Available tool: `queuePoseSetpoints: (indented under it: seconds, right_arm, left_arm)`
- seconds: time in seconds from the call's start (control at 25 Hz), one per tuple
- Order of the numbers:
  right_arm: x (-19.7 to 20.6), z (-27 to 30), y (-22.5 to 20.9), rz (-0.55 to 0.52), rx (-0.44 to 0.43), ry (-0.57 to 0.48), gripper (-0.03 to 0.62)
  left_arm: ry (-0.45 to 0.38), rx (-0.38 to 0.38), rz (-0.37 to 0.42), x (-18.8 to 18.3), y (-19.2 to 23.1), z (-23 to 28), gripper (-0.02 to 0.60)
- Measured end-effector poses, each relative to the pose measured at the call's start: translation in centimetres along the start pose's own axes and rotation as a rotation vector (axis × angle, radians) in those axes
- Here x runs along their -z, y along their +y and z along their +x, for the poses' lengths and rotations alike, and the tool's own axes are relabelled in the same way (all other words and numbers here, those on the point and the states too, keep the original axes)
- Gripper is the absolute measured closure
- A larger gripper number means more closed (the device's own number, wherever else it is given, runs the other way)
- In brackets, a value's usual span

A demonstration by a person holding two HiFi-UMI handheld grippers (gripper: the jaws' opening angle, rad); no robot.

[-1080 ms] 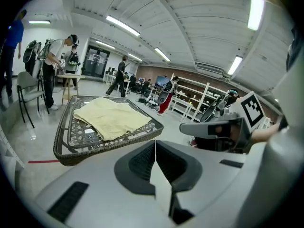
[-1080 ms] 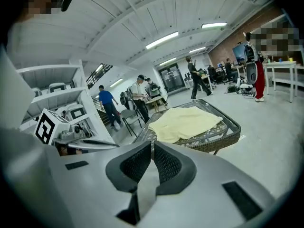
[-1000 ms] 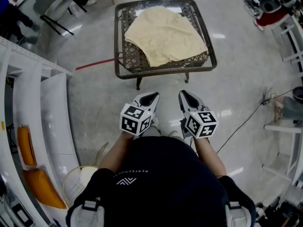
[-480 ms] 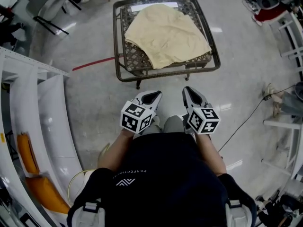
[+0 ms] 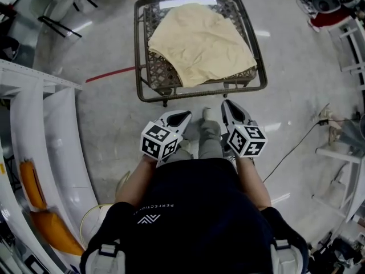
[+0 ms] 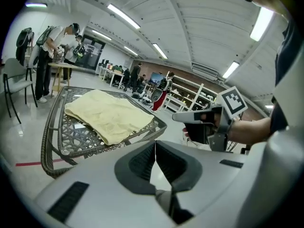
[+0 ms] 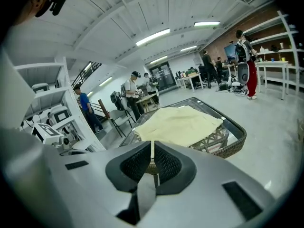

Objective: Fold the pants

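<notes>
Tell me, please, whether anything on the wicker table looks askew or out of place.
The cream pants lie rumpled and askew on the wicker table, set at an angle to its edges and leaving the near left corner bare. Nothing looks spilled or damaged.

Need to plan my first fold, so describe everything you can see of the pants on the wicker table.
The pants are pale yellow, soft, creased cloth, lying in a loose rounded heap, not spread out; waistband and legs cannot be told apart. At their near-left edge a lower layer shows, so they seem to lie doubled. They cover most of the dark wicker table, with the near-right corner reaching its rim. Only the table touches them.
</notes>
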State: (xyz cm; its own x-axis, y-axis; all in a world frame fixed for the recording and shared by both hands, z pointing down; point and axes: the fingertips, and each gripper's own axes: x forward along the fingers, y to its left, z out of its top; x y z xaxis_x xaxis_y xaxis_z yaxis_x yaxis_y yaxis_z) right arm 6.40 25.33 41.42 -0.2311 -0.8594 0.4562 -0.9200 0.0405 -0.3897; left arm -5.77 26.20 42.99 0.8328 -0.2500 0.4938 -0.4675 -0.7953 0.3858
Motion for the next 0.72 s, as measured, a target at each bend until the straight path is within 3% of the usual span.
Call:
queuePoseSetpoints:
  seconds: [0.32,0.72]
  right_arm:
    - [-3.6,4.2,-3.5,-0.057,-0.045,0.023,0.551]
    - [-5.0,7.4,-8.0,-0.077,-0.081,0.107,0.550]
  left_arm:
    - [-0.007,-0.060,-0.011,-2.1,2.8,3.9,0.571]
    - [0.010,-0.145,-0.042,-4.1,5.0,7.9,0.571]
